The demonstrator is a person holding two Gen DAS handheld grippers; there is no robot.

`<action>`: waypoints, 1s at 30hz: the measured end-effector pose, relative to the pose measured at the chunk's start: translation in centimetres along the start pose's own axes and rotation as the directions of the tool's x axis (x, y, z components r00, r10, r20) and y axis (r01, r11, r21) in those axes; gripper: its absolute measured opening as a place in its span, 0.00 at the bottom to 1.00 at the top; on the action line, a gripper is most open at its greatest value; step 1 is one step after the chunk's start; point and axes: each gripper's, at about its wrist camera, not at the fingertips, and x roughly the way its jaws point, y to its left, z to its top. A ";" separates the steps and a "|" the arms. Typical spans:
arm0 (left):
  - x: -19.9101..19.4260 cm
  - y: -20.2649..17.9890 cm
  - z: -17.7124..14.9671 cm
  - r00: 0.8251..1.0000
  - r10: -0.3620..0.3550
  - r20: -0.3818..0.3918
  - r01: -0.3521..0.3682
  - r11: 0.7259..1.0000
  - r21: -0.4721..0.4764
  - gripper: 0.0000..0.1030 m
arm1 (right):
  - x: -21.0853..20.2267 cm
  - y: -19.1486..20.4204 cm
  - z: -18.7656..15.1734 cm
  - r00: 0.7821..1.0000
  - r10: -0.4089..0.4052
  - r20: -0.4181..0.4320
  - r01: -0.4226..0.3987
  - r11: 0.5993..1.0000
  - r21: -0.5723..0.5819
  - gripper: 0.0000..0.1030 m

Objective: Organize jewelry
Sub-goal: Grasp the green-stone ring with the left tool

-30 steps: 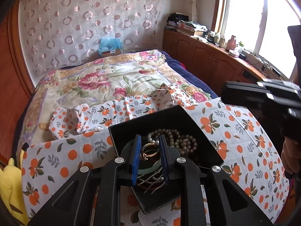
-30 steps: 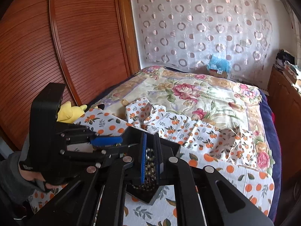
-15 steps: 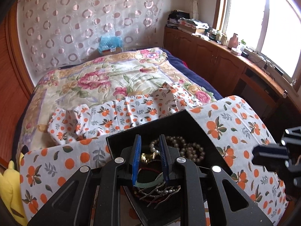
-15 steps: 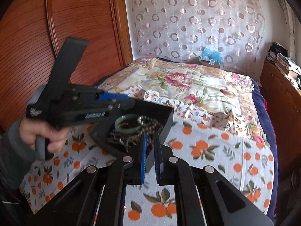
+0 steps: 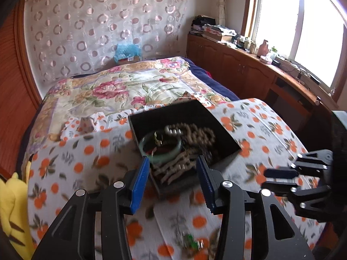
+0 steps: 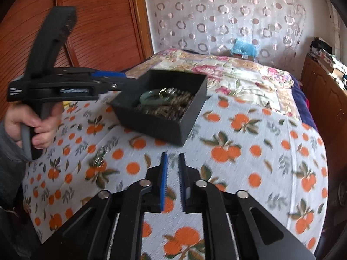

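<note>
A black open box (image 5: 219, 119) (image 6: 160, 123) sits on the orange-print cloth. It holds a green bangle (image 5: 161, 149) (image 6: 151, 97), a gold ring (image 5: 158, 137), a pearl necklace (image 5: 195, 134) and hair pins. My left gripper (image 5: 173, 169) is open and empty, just short of the box's near corner. My right gripper (image 6: 172, 169) has its jaws nearly together with nothing between them, pulled back from the box. A small green piece of jewelry (image 5: 192, 243) (image 6: 99, 158) lies on the cloth near me.
The orange-print cloth (image 6: 260, 151) covers a table in front of a floral bed (image 5: 121, 86). A yellow plush toy (image 5: 13, 205) lies at the left edge. A wooden cabinet (image 5: 249, 69) runs under the window at right.
My left gripper opened, let go of the gold ring in the box, and drew back. My right gripper pulled away from the box toward me.
</note>
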 end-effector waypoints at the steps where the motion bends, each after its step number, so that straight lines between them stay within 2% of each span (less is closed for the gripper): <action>1: -0.3 -0.1 -0.5 1.000 0.003 -0.004 -0.003 1.000 -0.003 0.42 | 0.1 0.2 -0.2 1.000 0.004 -0.005 -0.004 1.000 -0.001 0.24; 10: -1.0 0.1 -5.0 0.998 0.004 -0.068 -0.007 0.999 -0.036 0.42 | 1.9 2.3 -2.1 0.997 0.028 -0.072 -0.031 0.998 -0.053 0.24; 16: -0.4 0.1 -7.3 0.993 -0.021 -0.112 0.014 0.998 -0.063 0.42 | 2.6 3.1 -2.6 0.995 -0.008 -0.099 -0.002 0.995 -0.100 0.24; 18: -0.2 -0.2 -7.6 0.993 -0.028 -0.118 0.020 0.998 -0.064 0.42 | 2.7 3.4 -2.8 0.995 -0.023 -0.097 0.012 0.993 -0.118 0.24; 19: -0.2 -0.4 -7.7 0.992 -0.030 -0.119 0.023 0.998 -0.062 0.42 | 2.7 3.5 -2.8 0.995 -0.032 -0.092 0.020 0.992 -0.125 0.18; 20: -0.1 -0.6 -7.8 0.992 -0.032 -0.121 0.025 0.998 -0.057 0.42 | 2.7 3.7 -2.9 0.995 -0.046 -0.090 0.033 0.990 -0.138 0.16; 26: 0.4 -1.7 -8.1 0.991 -0.025 -0.133 0.021 0.999 -0.031 0.41 | 2.3 3.1 -3.0 0.995 -0.039 -0.087 0.030 0.993 -0.111 0.16; 28: 0.7 -1.9 -8.2 0.989 -0.016 -0.144 0.013 1.000 -0.022 0.36 | 2.2 2.9 -3.1 0.995 -0.042 -0.086 0.033 0.994 -0.104 0.16; 30: 0.9 -2.1 -8.4 0.988 -0.013 -0.151 0.010 1.000 -0.020 0.36 | 2.1 2.7 -3.2 0.995 -0.045 -0.086 0.037 0.995 -0.096 0.16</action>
